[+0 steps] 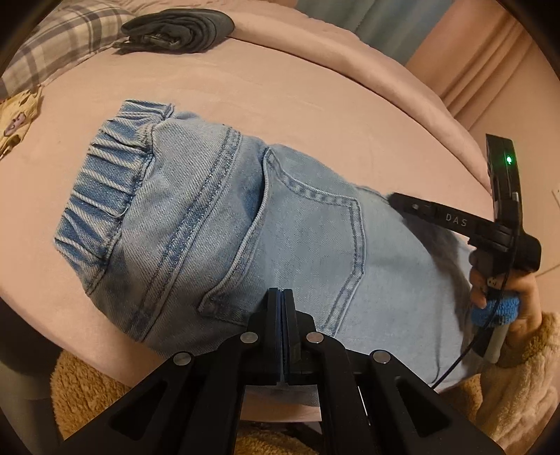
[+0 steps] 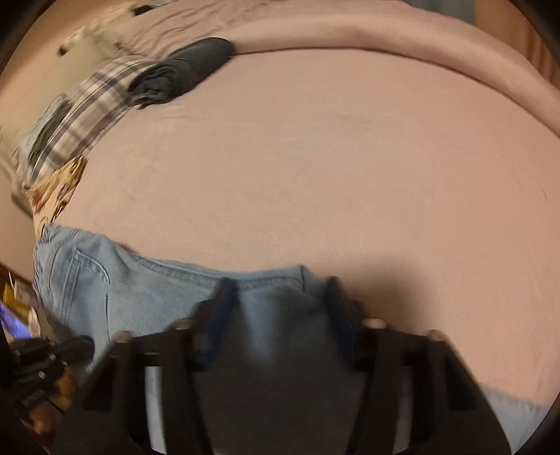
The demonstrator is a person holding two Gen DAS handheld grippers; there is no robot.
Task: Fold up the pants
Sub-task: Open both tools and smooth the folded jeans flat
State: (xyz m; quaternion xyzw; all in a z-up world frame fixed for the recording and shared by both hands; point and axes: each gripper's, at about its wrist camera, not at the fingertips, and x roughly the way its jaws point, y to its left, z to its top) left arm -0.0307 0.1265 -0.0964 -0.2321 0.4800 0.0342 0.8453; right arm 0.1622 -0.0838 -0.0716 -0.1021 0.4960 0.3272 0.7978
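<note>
Light blue denim pants (image 1: 245, 227) lie folded on the pink bed (image 1: 315, 105), with the elastic waistband (image 1: 112, 182) at the left and a back pocket facing up. My left gripper (image 1: 281, 294) is shut just over the pocket's lower edge, and nothing shows between its fingers. From the right, my right gripper (image 1: 395, 200) reaches onto the pants' far side, held by a hand (image 1: 507, 308). In the blurred right wrist view the right gripper (image 2: 280, 283) has its fingers apart, with the edge of the pants (image 2: 105, 280) between them.
A dark folded garment (image 1: 178, 29) (image 2: 182, 70) lies at the back of the bed beside plaid fabric (image 1: 70, 38). A yellow patterned cloth (image 1: 17, 119) is at the left edge. A fuzzy brown sleeve (image 1: 518, 378) is at the near right. Bare pink sheet (image 2: 350, 157) lies beyond the pants.
</note>
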